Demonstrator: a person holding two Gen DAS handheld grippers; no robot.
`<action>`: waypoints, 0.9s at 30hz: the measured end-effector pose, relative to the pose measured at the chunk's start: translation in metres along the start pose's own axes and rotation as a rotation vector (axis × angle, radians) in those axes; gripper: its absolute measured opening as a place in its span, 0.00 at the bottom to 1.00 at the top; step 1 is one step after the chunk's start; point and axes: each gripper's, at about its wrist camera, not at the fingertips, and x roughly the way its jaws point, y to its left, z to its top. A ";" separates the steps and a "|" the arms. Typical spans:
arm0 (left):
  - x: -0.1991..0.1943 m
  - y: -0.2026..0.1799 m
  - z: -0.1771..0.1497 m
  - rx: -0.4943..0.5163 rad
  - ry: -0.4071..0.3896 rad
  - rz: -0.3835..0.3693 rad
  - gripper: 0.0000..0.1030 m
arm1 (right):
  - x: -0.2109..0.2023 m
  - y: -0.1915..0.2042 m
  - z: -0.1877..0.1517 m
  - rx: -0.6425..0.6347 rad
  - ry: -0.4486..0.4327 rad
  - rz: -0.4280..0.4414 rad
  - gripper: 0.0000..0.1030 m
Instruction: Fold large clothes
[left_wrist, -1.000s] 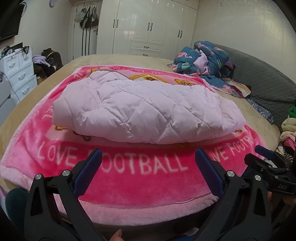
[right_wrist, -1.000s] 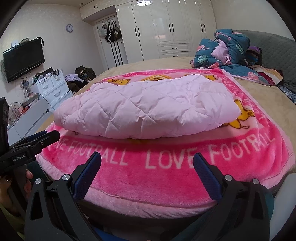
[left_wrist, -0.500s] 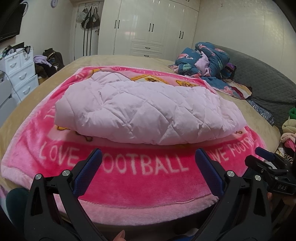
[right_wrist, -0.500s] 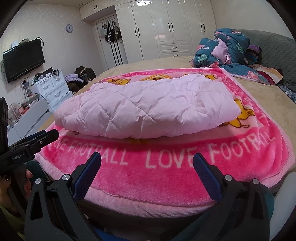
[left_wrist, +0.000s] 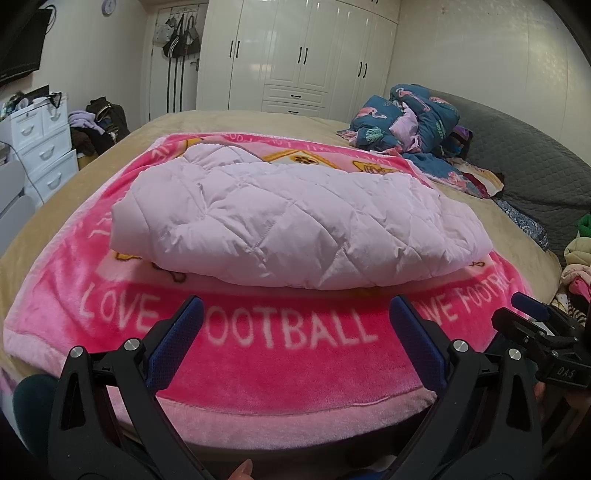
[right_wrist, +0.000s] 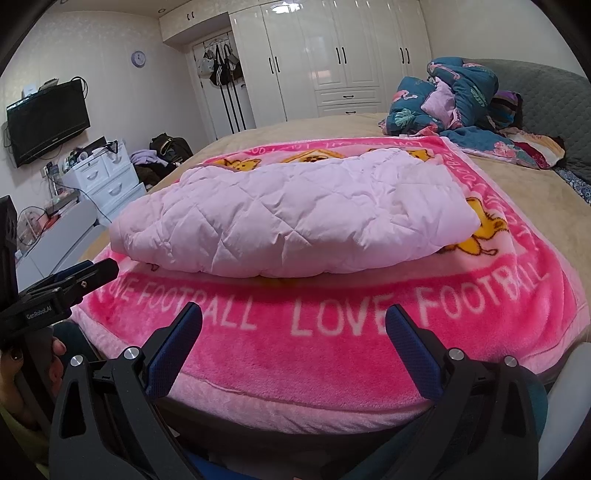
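Observation:
A pale pink quilted jacket (left_wrist: 295, 221) lies folded in a puffy bundle on a bright pink "LOVE FOOTBALL" blanket (left_wrist: 288, 354) spread over the bed; it also shows in the right wrist view (right_wrist: 295, 218). My left gripper (left_wrist: 295, 314) is open and empty, held above the blanket's near edge, short of the jacket. My right gripper (right_wrist: 293, 321) is open and empty too, at the near edge. The right gripper shows at the far right of the left wrist view (left_wrist: 535, 332); the left one shows at the left of the right wrist view (right_wrist: 62, 291).
A heap of blue flowered bedding (left_wrist: 410, 122) lies at the bed's back right, against a grey headboard (left_wrist: 535, 158). White wardrobes (left_wrist: 306, 59) line the far wall. White drawers (left_wrist: 40, 147) and a wall TV (right_wrist: 48, 122) stand left. More clothes (left_wrist: 580, 266) pile at the right.
Both grippers have drifted slightly, so the jacket sits a little more to the right and higher in the left view. The jacket itself has not moved; both grippers stay open.

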 end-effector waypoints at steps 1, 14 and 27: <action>0.000 0.000 0.000 0.000 0.001 -0.001 0.91 | 0.000 -0.001 0.000 0.000 0.001 0.002 0.96; 0.000 0.001 0.001 0.004 -0.002 0.005 0.91 | -0.001 0.000 0.000 0.002 -0.003 -0.002 0.96; -0.001 0.005 0.000 0.000 -0.003 0.015 0.91 | -0.001 0.000 0.000 0.004 -0.004 -0.001 0.96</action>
